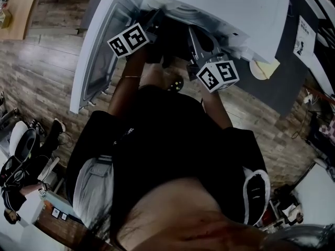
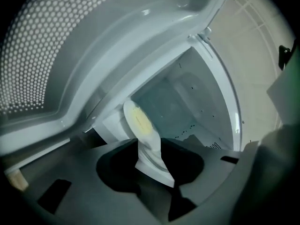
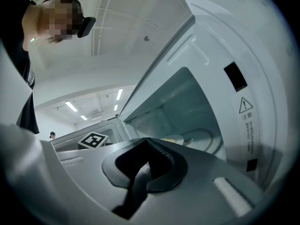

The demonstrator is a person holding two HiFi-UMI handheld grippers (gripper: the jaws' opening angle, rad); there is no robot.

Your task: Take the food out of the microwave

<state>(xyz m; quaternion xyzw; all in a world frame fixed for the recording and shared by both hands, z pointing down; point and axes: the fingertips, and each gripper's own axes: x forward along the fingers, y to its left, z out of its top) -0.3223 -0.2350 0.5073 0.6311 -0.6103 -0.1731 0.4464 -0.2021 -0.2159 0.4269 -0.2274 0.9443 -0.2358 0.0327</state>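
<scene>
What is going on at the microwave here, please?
A person holds two grippers at the open microwave. The left gripper has its jaws apart, and a white plate of yellow food, inside the microwave, shows between them, not yet gripped. The right gripper is shut and empty.

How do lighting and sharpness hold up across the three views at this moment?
Head view: dim and fisheye-bent, with the white microwave the brightest part. Left gripper view: murky and soft with dark corners, though the plate and food are readable. Right gripper view: the brightest, with ceiling lights sharp and edges strongly curved.
</scene>
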